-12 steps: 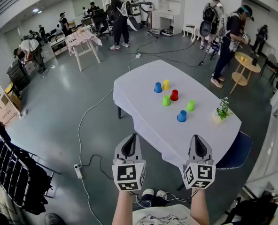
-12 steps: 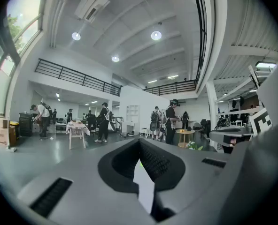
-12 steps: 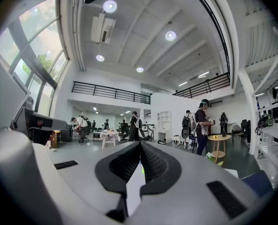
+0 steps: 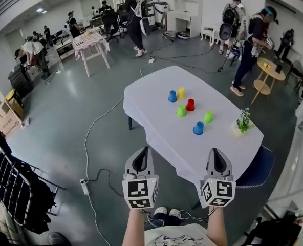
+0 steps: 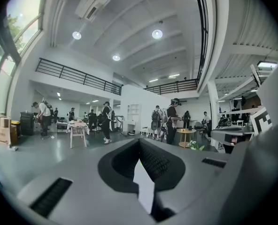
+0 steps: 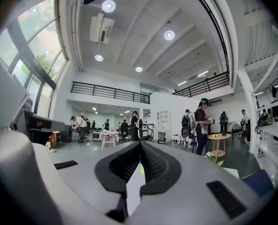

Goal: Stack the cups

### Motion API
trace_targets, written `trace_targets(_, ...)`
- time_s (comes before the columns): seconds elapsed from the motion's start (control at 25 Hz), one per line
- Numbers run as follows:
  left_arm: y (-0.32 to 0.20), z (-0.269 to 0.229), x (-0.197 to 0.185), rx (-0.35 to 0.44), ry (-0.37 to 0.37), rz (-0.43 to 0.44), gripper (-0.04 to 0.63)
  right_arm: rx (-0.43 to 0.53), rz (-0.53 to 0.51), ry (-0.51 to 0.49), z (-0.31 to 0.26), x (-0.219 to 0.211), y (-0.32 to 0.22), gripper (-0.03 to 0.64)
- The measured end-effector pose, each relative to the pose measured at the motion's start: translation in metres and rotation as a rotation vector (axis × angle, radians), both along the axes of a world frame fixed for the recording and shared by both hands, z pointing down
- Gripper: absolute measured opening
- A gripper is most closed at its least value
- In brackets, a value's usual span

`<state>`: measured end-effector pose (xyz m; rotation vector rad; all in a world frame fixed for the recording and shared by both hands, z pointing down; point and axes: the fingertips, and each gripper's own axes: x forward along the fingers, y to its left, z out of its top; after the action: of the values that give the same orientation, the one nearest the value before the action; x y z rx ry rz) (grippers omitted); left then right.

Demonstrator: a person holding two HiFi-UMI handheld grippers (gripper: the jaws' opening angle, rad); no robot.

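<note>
Head view: six cups (image 4: 190,104) stand apart mid-surface (image 4: 161,132), well ahead of left tongs (image 4: 141,150) and right tongs (image 4: 216,151).
Left gripper view: pressed together, empty.
Right gripper view: same.
Cups probably light, thin, slippery plastic. Pinch one sidewall gently, no crushing.

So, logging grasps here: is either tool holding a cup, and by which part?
Nothing is held: left tool and right tool are both shut and empty.
</note>
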<state>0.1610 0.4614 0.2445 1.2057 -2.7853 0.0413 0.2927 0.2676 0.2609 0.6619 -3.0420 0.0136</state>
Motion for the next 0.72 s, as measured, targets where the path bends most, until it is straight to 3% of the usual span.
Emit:
trace_targets(0.24, -0.006, 0.005, -0.003, -0.01, 0.002, -0.018, 0.015, 0.018, 0.003, 0.006, 0.003, -0.004, -0.01, 0.015)
trace_targets(0.28, -0.008, 0.006, -0.003, -0.004, 0.008, -0.014, 0.045, 0.013, -0.002, 0.003, 0.005, -0.004, -0.011, 0.029)
trace_targets(0.4, -0.011, 0.008, -0.003, 0.029, 0.019, -0.015, 0.17, -0.007, -0.031, -0.004, 0.009, -0.009, -0.015, 0.144)
trace_targets(0.52, -0.014, 0.008, -0.006, 0.048, 0.015, -0.026, 0.257, -0.02, -0.055, -0.01, 0.01, -0.015, -0.021, 0.207)
trace_targets(0.72, -0.012, 0.012, -0.014, 0.056, 0.03, -0.057, 0.276, -0.042, -0.089, -0.018, 0.014, -0.027, -0.027, 0.308)
